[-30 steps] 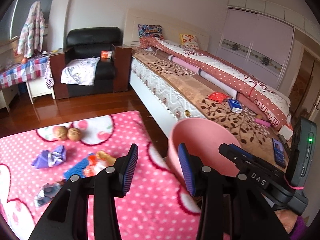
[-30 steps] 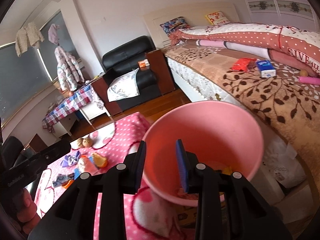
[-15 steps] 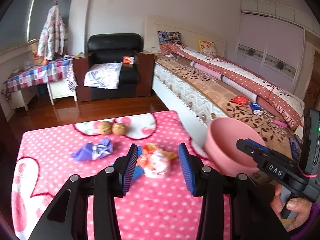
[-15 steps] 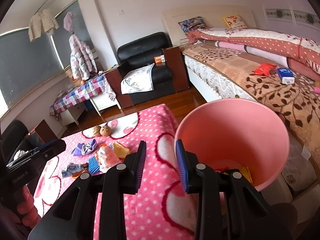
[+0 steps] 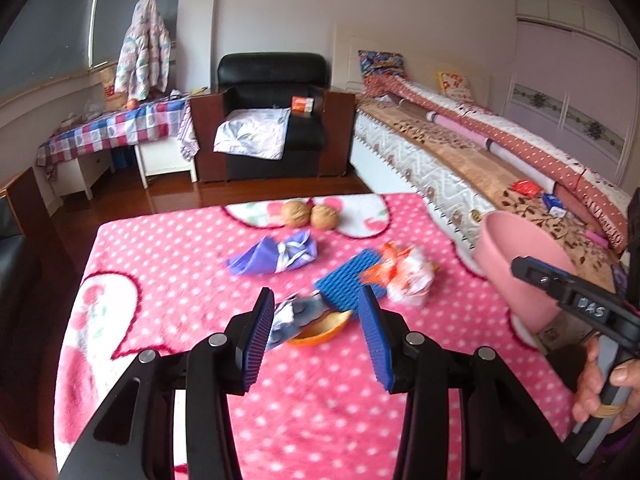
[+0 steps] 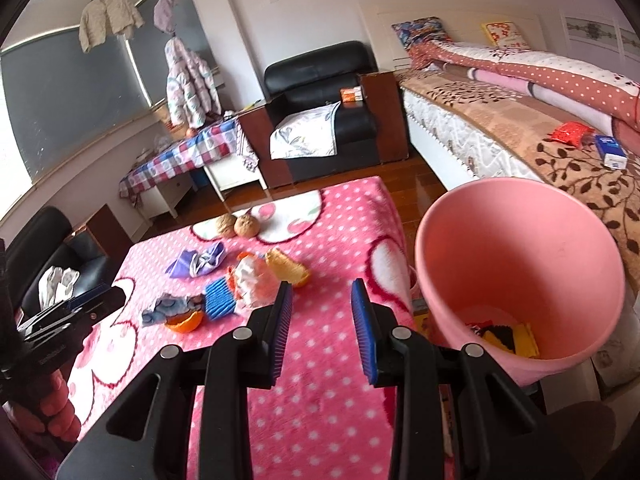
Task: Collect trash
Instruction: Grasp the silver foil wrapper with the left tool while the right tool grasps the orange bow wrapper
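Trash lies on the pink spotted tabletop point(image 5: 160, 280): a purple wrapper point(image 5: 276, 258), a blue ridged piece point(image 5: 348, 280), an orange-and-white wrapper point(image 5: 404, 276), a crumpled silvery wrapper point(image 5: 292, 316) and an orange peel half point(image 5: 320, 330). My left gripper point(image 5: 316, 316) is open just short of the silvery wrapper and peel, which show between its fingers. A pink bucket point(image 6: 520, 264) stands off the table's right edge with yellow and black scraps inside. Beside the bucket's left wall, over the table, my right gripper point(image 6: 322, 308) is open and holds nothing. Another peel piece point(image 6: 286, 268) lies further on.
Two walnuts point(image 5: 310, 214) sit at the table's far side. A bed point(image 5: 480, 168) runs along the right, with a wooden floor strip between it and the table. A black armchair point(image 5: 272, 120) and a checked-cloth side table point(image 5: 112, 132) stand at the back.
Both views have swung left from the bucket to the tabletop. My left gripper has come down toward the trash, so the silvery wrapper and peel now sit between its fingers. The bucket has slid to the right.
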`<state>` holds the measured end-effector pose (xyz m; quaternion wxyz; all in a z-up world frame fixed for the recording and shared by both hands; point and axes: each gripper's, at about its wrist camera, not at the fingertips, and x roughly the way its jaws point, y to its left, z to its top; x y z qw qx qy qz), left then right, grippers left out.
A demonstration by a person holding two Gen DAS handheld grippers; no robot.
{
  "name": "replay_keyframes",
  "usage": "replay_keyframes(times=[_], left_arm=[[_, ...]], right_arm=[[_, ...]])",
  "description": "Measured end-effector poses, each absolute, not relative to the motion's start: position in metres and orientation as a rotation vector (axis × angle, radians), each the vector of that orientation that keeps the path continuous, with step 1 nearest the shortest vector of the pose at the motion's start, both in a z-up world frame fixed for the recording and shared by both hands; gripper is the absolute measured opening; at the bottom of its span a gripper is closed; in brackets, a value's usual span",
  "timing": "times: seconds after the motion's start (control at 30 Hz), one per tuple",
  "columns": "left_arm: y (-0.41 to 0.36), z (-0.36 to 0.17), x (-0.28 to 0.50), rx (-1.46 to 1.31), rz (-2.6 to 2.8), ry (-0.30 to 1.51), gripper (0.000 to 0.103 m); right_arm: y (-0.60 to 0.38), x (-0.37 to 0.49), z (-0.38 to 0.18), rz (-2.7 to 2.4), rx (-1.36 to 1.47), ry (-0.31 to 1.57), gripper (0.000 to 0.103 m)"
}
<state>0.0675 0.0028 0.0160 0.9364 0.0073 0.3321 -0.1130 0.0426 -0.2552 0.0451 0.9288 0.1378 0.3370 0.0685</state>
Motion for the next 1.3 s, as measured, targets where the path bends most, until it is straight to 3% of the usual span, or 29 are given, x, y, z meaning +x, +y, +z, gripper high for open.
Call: replay_keyframes(times=[0.63,0.8,1.3], left_arm=[[0.013,-0.044,0.116,-0.008,-0.238,0.832,0.043],[0.017,-0.048,0.116,-0.031,-0.255,0.831,0.012],[0.035,-0.028,0.093,-0.102,-0.277,0.779,0.008]], right_arm=[[-0.231,0.057,0.033,0.242,0.273,0.784,0.031],[-0.214,0.075,0.029,0.287,0.276,0.814,0.042],[-0.181,0.119,0.02,0.276,0.135,0.821,0.042]])
